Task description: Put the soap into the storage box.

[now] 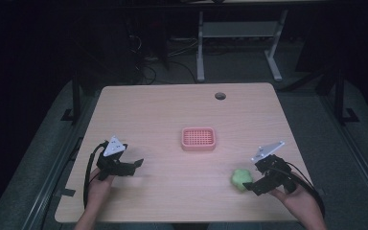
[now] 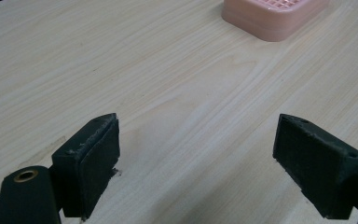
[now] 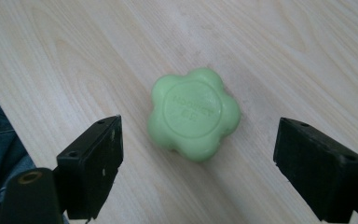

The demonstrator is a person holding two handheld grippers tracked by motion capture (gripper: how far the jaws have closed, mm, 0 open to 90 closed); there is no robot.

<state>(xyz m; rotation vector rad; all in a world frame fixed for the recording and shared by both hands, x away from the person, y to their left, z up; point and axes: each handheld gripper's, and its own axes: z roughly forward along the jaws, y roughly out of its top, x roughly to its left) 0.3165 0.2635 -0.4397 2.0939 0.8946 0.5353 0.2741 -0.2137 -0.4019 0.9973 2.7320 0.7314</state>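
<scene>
So rn the right gripper [image 3: 198,154] sits wide open w/ the green flower-shaped soap [image 3: 194,113] mid-frame between its jaws, left gripper [image 2: 196,154] open too.

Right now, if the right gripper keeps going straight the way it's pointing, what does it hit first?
Most likely the green flower-shaped soap, lying between the open jaws of the right gripper, just ahead.

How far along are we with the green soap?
Nothing is moved yet: the green flower-shaped soap lies on the table. The right hand-held gripper is open around it, not touching. Grasping it remains; the pink soap dish sits empty, perhaps its destination.
</scene>
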